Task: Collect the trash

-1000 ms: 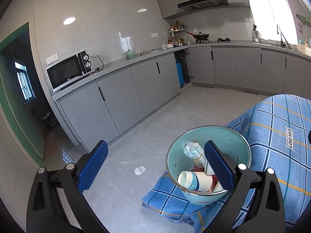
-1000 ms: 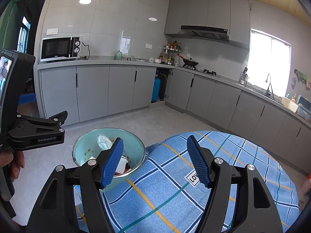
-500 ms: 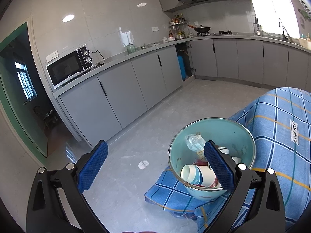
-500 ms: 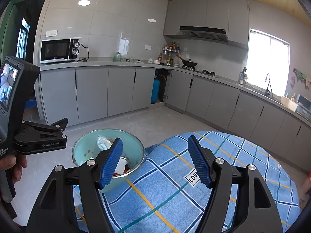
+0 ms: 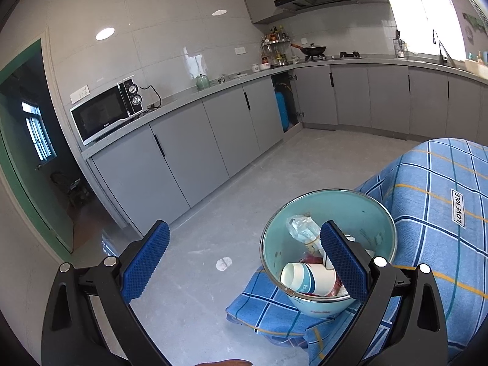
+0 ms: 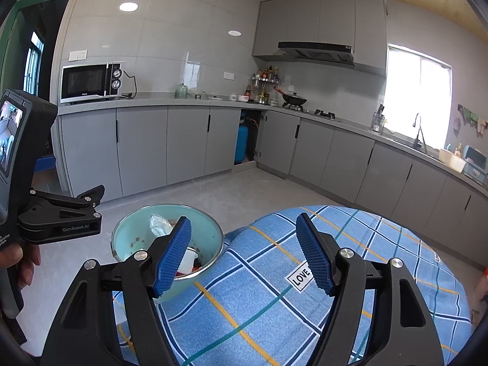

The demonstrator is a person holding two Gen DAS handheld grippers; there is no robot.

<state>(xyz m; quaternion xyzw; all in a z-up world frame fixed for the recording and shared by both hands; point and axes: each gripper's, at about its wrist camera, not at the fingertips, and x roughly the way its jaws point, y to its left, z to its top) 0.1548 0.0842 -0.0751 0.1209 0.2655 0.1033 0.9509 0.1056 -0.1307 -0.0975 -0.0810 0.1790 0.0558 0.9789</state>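
Observation:
A pale green enamel bowl sits on a fold of the blue checked cloth at the table's left edge. In it lie a white-and-blue paper cup on its side, a crumpled clear wrapper and some red scraps. My left gripper is open and holds nothing; its right pad overlaps the bowl's near side in this view. My right gripper hangs open over the cloth, with nothing between its pads. The bowl is just behind its left pad.
Grey cabinets run along the far walls, with a microwave and a stove on the counter. A blue cylinder stands in an open cabinet. Bare grey floor lies left of the table. A hand holds the left tool's handle.

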